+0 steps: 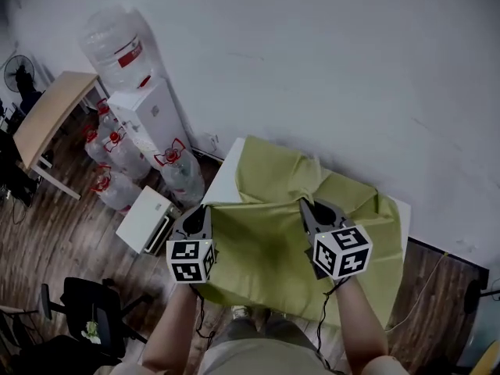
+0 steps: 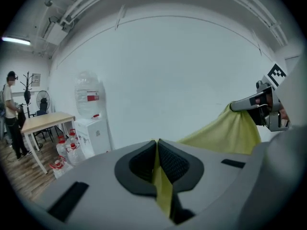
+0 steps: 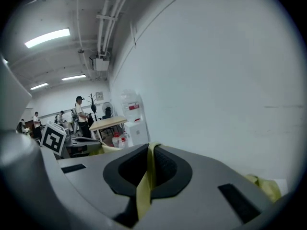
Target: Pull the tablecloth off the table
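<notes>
A yellow-green tablecloth (image 1: pixel 275 241) lies bunched over a white table (image 1: pixel 225 180) against the wall. Its near edge is lifted and stretched between both grippers. My left gripper (image 1: pixel 198 213) is shut on the cloth's left part; a fold of tablecloth (image 2: pixel 160 176) sits pinched between its dark pads. My right gripper (image 1: pixel 310 208) is shut on the cloth's right part, with a strip of tablecloth (image 3: pixel 146 176) clamped in its jaws. In the left gripper view the right gripper (image 2: pixel 261 104) holds a hanging drape of the cloth (image 2: pixel 225 133).
A white water dispenser (image 1: pixel 152 127) with a bottle on top stands left of the table, with spare bottles (image 1: pixel 109 158) and a white box (image 1: pixel 144 219) on the floor beside it. A wooden desk (image 1: pixel 47 119) is far left, a black chair (image 1: pixel 90 307) near left. People stand far off (image 3: pixel 79 114).
</notes>
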Motion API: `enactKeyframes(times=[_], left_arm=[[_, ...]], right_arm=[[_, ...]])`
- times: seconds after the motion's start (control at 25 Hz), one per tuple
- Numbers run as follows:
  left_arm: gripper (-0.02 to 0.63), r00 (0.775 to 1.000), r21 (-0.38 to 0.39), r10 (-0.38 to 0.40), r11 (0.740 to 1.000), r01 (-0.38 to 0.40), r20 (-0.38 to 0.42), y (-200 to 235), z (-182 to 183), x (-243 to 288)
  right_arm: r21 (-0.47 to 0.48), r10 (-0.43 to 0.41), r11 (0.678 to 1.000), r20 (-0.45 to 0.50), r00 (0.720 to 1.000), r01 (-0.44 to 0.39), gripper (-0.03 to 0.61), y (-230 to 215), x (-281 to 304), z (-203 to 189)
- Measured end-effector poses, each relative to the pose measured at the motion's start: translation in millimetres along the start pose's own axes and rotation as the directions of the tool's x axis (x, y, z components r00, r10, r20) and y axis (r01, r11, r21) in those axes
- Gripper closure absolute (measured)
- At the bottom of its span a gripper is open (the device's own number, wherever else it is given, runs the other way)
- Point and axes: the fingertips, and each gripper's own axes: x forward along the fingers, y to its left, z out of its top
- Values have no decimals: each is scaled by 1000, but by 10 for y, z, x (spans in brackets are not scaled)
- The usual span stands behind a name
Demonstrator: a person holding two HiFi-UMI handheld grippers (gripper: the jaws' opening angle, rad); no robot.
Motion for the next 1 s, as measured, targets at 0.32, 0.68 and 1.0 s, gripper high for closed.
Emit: enactKeyframes(times=[0.32, 0.68, 1.0], left_arm=[[588, 967, 67, 31, 997, -50, 251, 249, 1300, -575], [588, 873, 152, 2, 984, -88, 488, 123, 2557, -1476], [588, 819, 229, -51, 969, -99, 571, -145, 2947, -1930]], right_arm=[[-132, 81, 990, 239, 968, -50, 546, 517, -575, 1228], [-226, 141, 973, 445, 884, -41, 546, 872, -1371, 2166], [-259, 152, 966, 512, 846, -16, 546, 935, -1881, 2378]])
